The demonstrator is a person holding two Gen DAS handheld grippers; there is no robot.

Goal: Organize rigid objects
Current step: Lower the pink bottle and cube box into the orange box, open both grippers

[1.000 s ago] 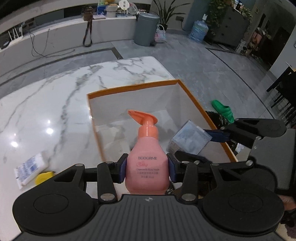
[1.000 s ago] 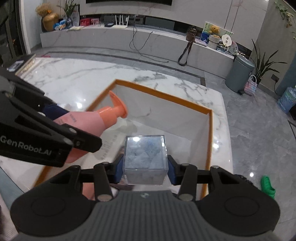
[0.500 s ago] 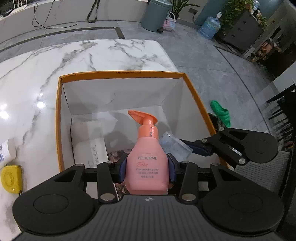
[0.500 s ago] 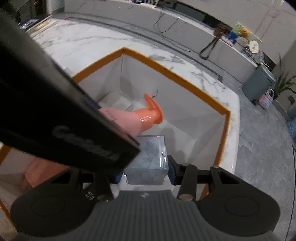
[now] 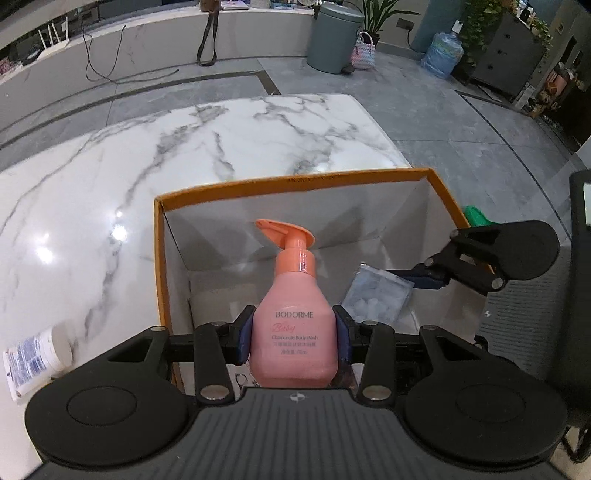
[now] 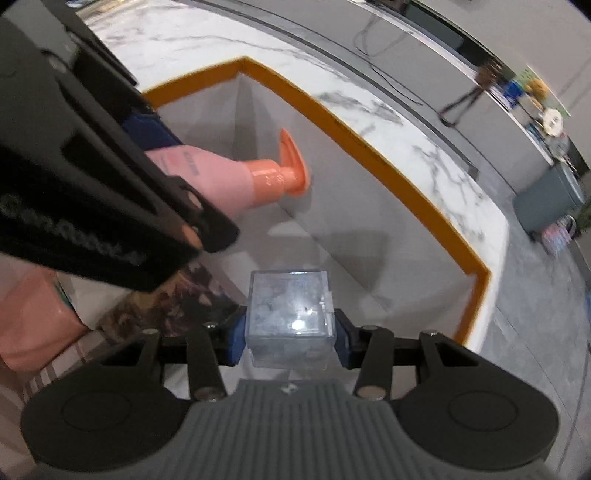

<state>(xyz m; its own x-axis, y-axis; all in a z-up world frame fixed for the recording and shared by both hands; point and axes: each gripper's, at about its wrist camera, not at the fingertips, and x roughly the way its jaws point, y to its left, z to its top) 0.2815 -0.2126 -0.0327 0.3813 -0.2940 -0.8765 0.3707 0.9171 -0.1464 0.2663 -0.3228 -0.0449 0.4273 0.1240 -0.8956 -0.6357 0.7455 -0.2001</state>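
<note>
My left gripper (image 5: 293,338) is shut on a pink pump bottle (image 5: 294,325) labelled BODORME and holds it inside the orange-rimmed box (image 5: 291,182). My right gripper (image 6: 290,336) is shut on a clear plastic cube box (image 6: 290,317) with white bits inside, held low inside the same box (image 6: 388,162). In the left wrist view the cube box (image 5: 376,295) sits at the right, with the right gripper's arm (image 5: 498,254) behind it. In the right wrist view the pink bottle (image 6: 229,181) and the left gripper's body (image 6: 92,192) fill the left side.
A white tube (image 5: 33,360) lies on the marble table (image 5: 184,155) left of the box. A pink item (image 6: 33,325) and a dark patterned flat thing (image 6: 166,306) lie on the box floor. A grey bin (image 5: 334,35) and a green slipper (image 5: 476,216) are on the floor beyond.
Both grippers have gone lower into the box with their loads. The left view has tilted up, showing more table. The yellow tape measure has left the view.
</note>
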